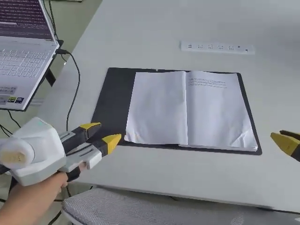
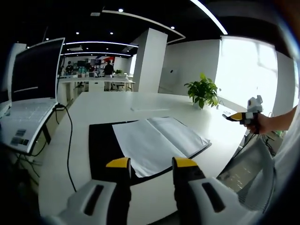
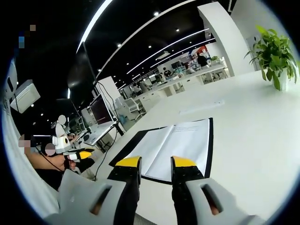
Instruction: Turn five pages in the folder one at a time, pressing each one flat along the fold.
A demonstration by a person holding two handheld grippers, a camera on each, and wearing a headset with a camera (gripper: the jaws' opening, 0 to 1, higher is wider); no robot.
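Folder (image 1: 112,105): lies open and flat on the white tabletop (image 1: 140,37), with its black cover showing as a wide band on the left and a thin edge along the near side.
Pages (image 1: 187,108): white sheets spread to either side of the fold; the right sheet has a few lines of print near its top, and its near-right corner curls up slightly.
Left gripper (image 1: 102,132): held in a hand (image 1: 33,204) by the folder's near-left corner, clear of the paper; jaws apart and empty, yellow tips pointing toward the folder.
Right gripper (image 3: 156,162): off the folder's near-right corner; jaws apart, nothing between them.
Laptop (image 1: 23,51): open at the far left, with a black cable (image 1: 75,89) trailing from it.
Power strip (image 1: 218,47): white, beyond the folder's far edge and well apart from it.
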